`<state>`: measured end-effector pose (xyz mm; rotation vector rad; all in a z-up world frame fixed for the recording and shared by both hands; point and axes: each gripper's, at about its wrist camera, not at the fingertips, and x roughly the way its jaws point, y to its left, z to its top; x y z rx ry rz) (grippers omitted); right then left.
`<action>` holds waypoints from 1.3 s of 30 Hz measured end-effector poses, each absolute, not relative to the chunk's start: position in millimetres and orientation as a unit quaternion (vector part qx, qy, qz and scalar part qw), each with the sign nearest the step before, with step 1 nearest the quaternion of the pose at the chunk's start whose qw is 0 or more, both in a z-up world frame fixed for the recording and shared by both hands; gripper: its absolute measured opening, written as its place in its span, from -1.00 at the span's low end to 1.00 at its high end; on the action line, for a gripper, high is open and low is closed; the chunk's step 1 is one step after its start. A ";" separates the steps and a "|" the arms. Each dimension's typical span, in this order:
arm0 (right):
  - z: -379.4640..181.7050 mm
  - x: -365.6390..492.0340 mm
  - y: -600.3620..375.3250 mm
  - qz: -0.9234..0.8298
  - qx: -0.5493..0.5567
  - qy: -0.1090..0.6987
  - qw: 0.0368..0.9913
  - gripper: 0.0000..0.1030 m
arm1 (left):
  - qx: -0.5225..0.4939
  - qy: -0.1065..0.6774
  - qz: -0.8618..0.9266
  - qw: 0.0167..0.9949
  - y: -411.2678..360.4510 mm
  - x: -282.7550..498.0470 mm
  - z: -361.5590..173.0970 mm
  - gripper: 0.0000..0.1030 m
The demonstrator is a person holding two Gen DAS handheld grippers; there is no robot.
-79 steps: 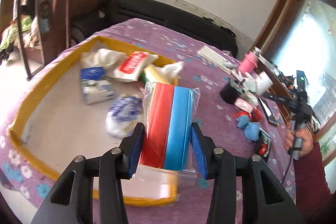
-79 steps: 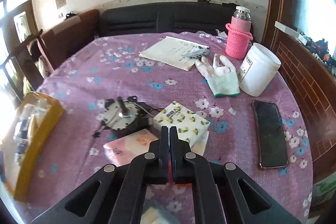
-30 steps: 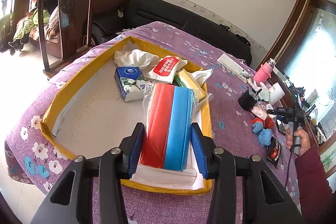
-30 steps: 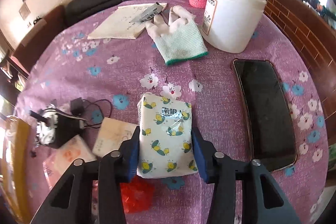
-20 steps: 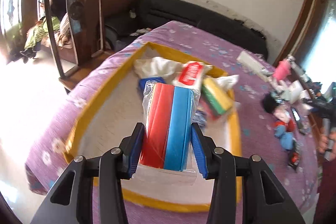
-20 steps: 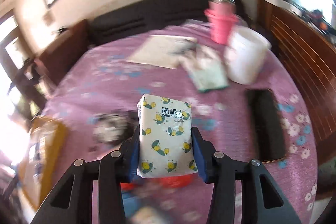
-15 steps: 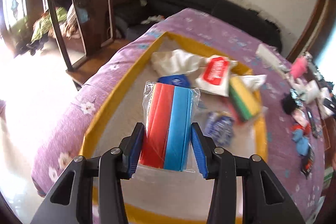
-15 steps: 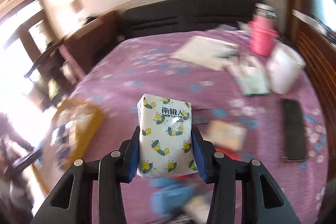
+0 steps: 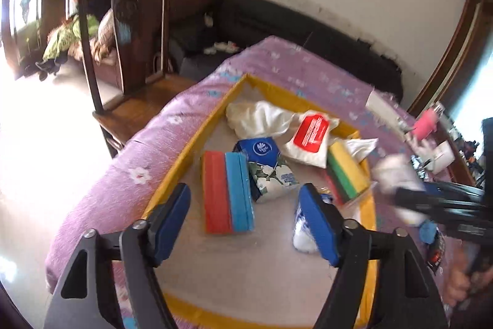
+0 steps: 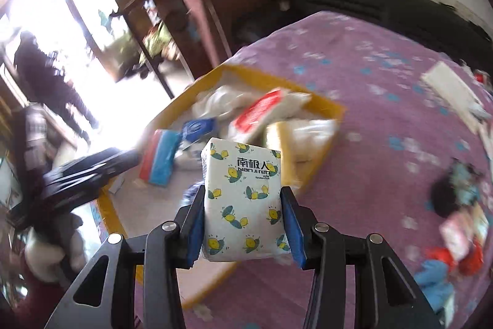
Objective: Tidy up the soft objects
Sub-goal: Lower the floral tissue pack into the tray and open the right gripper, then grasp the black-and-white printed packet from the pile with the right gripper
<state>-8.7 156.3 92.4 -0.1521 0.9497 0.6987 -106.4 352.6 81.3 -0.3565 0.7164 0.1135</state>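
My left gripper is open and empty above the yellow-rimmed tray. The red and blue sponge pack lies on the tray floor just ahead of it, beside a blue tissue pack, a red-labelled white pack, a yellow-green sponge and a white cloth. My right gripper is shut on a white tissue pack with lemon print, held above the tray's near rim. The right gripper shows blurred at the right of the left wrist view.
The tray sits on a purple flowered tablecloth. A wooden chair and a dark sofa stand beyond the table. Loose red and blue items, a black object and papers lie on the table's right side.
My left gripper opened and let the red and blue sponge pack down into the tray. My right gripper picked up the lemon tissue pack and carried it left, over to the tray.
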 end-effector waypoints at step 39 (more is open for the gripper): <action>112.5 -44.7 -120.4 0.110 0.059 0.360 0.924 0.55 | -0.097 0.320 -0.033 0.942 226.5 -158.0 107.8 0.66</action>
